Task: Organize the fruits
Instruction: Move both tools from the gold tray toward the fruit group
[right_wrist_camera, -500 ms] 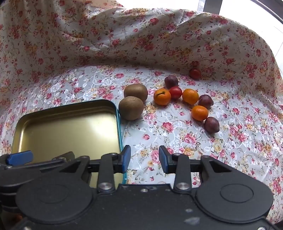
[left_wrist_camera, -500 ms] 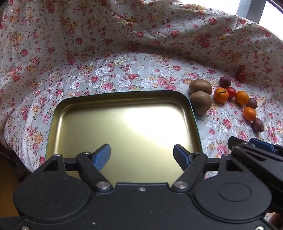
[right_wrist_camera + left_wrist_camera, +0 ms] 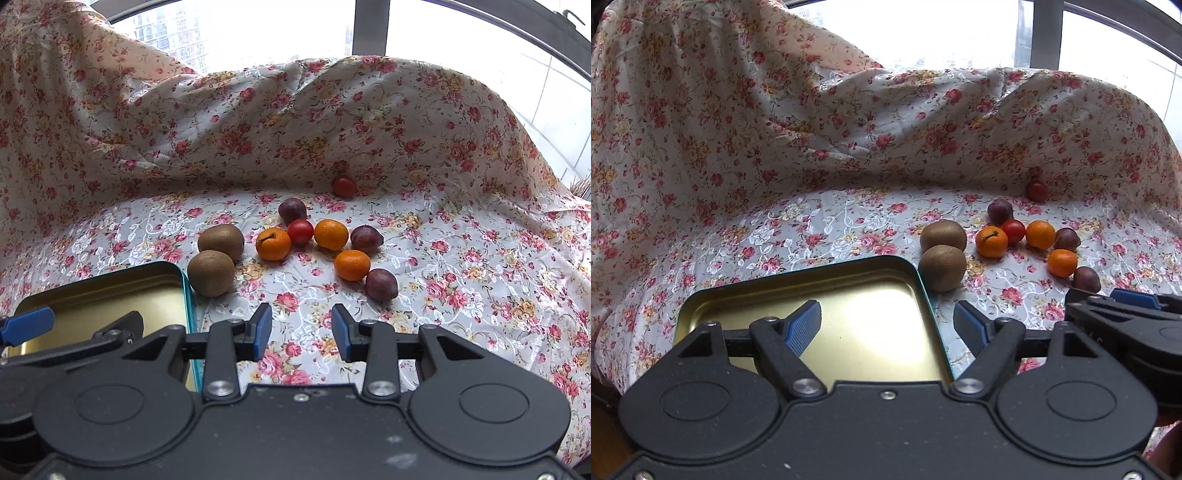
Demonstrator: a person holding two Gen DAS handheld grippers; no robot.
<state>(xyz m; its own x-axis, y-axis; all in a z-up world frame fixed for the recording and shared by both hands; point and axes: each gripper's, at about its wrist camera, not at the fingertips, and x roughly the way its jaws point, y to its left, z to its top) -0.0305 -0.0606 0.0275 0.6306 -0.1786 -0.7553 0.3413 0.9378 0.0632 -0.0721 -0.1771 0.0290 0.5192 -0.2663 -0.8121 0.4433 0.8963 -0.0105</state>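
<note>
A gold tray with a teal rim (image 3: 916, 269) lies on the floral cloth, nothing in it. Right of the tray lie two brown kiwis (image 3: 942, 273), three small oranges (image 3: 991, 242), several dark plums (image 3: 1086, 279) and two cherry tomatoes (image 3: 1013, 230), one tomato (image 3: 344, 186) apart at the back. My left gripper (image 3: 886, 317) hangs open over the tray's right rim, holding nothing. My right gripper (image 3: 301, 321) is open above bare cloth, short of the oranges (image 3: 352, 264) and the near plum (image 3: 381, 284). The kiwis (image 3: 211, 273) sit to its left front.
The floral cloth (image 3: 461, 295) covers the surface and rises in folds at the back and left. A window with a dark frame (image 3: 369, 26) is behind it. The right gripper's body (image 3: 1123, 317) sits just right of the left one.
Both views have swung up and to the right: the fruits and tray now sit lower and further left, and the window shows. The left gripper went from the tray's middle to its right rim.
</note>
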